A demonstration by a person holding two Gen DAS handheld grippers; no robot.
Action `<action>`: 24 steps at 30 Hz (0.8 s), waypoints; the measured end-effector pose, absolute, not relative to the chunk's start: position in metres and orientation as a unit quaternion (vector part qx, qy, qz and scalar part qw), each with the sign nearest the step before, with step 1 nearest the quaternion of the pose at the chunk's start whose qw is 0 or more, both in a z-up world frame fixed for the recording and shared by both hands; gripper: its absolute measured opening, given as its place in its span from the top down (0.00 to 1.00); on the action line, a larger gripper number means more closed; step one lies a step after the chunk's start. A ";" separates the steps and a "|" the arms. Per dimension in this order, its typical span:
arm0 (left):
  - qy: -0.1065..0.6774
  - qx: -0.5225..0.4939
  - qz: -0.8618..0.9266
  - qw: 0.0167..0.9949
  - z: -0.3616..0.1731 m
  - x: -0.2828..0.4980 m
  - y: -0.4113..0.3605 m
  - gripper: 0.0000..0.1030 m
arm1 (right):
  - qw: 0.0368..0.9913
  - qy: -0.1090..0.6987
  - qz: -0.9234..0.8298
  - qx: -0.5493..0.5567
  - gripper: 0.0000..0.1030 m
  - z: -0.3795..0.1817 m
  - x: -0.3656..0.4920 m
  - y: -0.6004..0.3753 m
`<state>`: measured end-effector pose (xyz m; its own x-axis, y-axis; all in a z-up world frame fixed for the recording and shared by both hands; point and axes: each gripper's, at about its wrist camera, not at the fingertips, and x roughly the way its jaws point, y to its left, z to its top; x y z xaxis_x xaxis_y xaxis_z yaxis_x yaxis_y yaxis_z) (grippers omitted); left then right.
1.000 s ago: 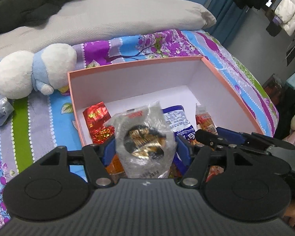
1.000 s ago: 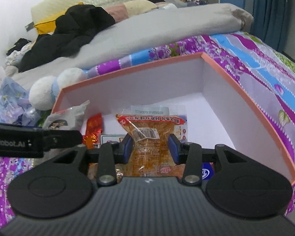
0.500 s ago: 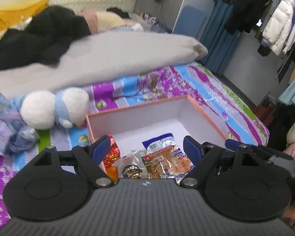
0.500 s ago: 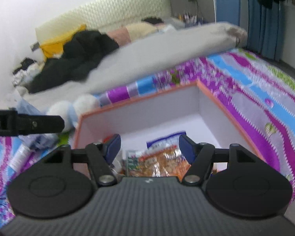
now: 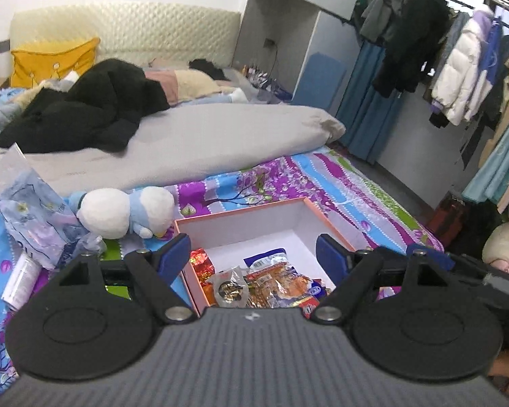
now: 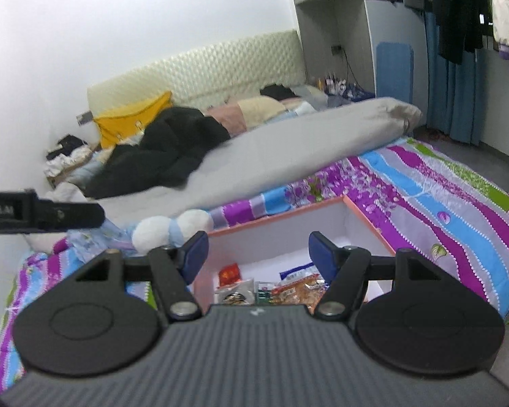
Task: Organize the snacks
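Left gripper (image 5: 252, 254) wide and empty, right gripper (image 6: 258, 254) wide and empty, above snack box (image 5: 254, 218)

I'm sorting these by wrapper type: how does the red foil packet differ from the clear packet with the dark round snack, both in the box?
The red foil packet is opaque and shiny, hiding its contents; the clear packet shows a dark round snack inside. The red foil packet lies beside the box's left wall, farther back; the clear packet lies nearer the camera, against the orange packets. Both rest loose inside the box, held by neither gripper.
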<state>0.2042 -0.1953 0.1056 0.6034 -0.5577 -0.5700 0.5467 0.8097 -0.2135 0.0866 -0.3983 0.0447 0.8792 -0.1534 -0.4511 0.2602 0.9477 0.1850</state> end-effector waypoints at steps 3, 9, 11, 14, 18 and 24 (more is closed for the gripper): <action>0.310 -0.005 -0.312 0.898 0.109 0.179 -0.185 0.18 | 0.966 0.202 -0.109 0.116 0.34 0.057 0.065 -0.387; 0.295 -0.011 -0.312 0.903 0.104 0.134 -0.160 0.14 | 0.971 0.186 -0.107 0.103 0.34 0.063 0.030 -0.366; 0.288 -0.005 -0.306 0.907 0.101 0.119 -0.151 0.11 | 0.972 0.183 -0.106 0.100 0.34 0.060 0.015 -0.362; 0.283 0.001 -0.297 0.912 0.097 0.101 -0.139 0.06 | 0.973 0.177 -0.110 0.103 0.34 0.057 -0.004 -0.357; 0.275 -0.005 -0.295 0.915 0.092 0.080 -0.124 0.05 | 0.974 0.180 -0.109 0.087 0.34 0.049 -0.019 -0.348; 0.271 -0.001 -0.284 0.920 0.079 0.058 -0.116 0.02 | 0.972 0.193 -0.103 0.087 0.34 0.025 -0.034 -0.335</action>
